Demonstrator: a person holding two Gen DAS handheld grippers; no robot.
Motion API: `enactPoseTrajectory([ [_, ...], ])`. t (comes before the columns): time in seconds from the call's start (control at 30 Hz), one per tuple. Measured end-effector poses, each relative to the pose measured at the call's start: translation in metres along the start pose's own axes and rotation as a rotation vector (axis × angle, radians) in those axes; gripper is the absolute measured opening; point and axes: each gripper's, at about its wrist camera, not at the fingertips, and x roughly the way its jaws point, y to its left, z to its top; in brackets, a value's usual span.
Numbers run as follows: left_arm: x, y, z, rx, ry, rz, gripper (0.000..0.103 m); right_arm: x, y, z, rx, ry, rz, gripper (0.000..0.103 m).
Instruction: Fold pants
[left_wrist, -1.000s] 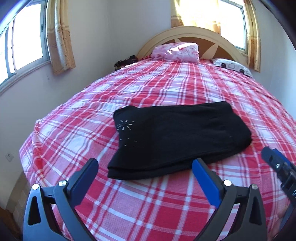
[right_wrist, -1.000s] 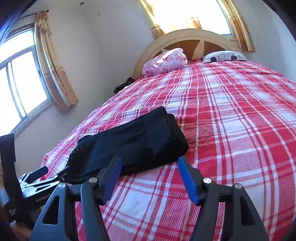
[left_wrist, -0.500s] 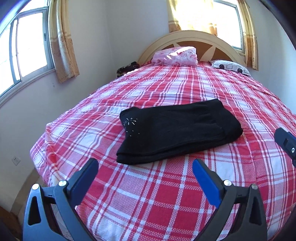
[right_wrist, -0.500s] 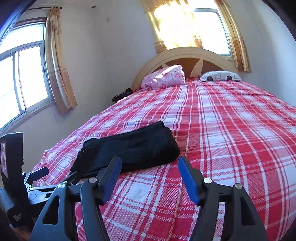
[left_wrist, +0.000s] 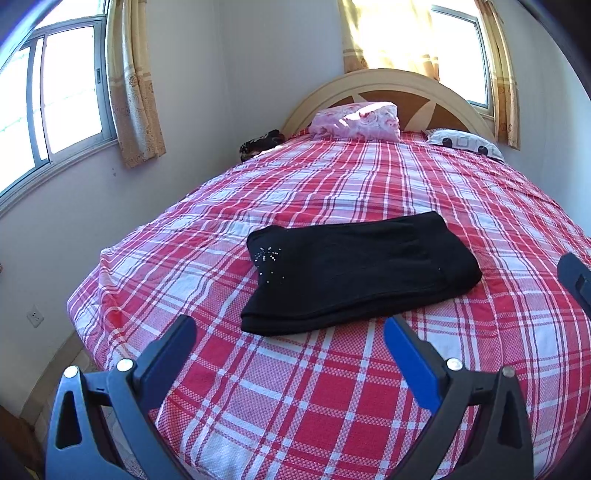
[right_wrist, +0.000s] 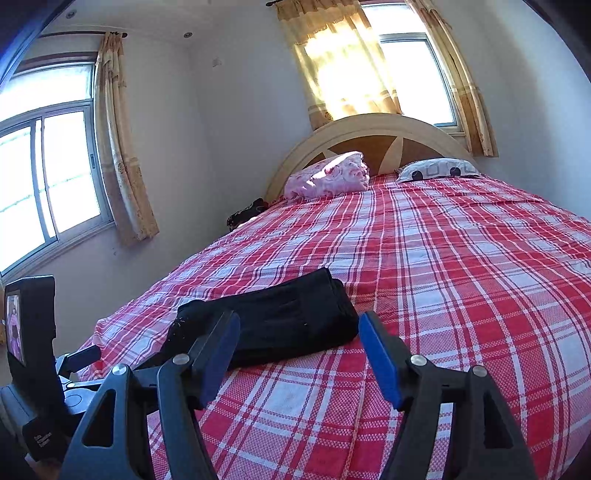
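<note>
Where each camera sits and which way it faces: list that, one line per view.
Left wrist: on the left tool, facing the headboard over the folded black pants; its open fingers show, right tool's tip at right.
Right wrist: on the right tool, lower, facing the same way; open fingers show, left tool's body at left.
Shared: pants, plaid bed, pink pillow.

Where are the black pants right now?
The folded black pants lie on the red plaid bed near its foot, just beyond both open claws, far from the pink pillow.
</note>
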Motion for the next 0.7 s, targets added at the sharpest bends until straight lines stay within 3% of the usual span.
enactPoseTrajectory([
  [0.7,0.0016,-0.0012,0.0030,0.012,0.003,0.028,0.103,-0.0011,-0.0049,-0.0015,0.012,0.002,0.002,0.069],
])
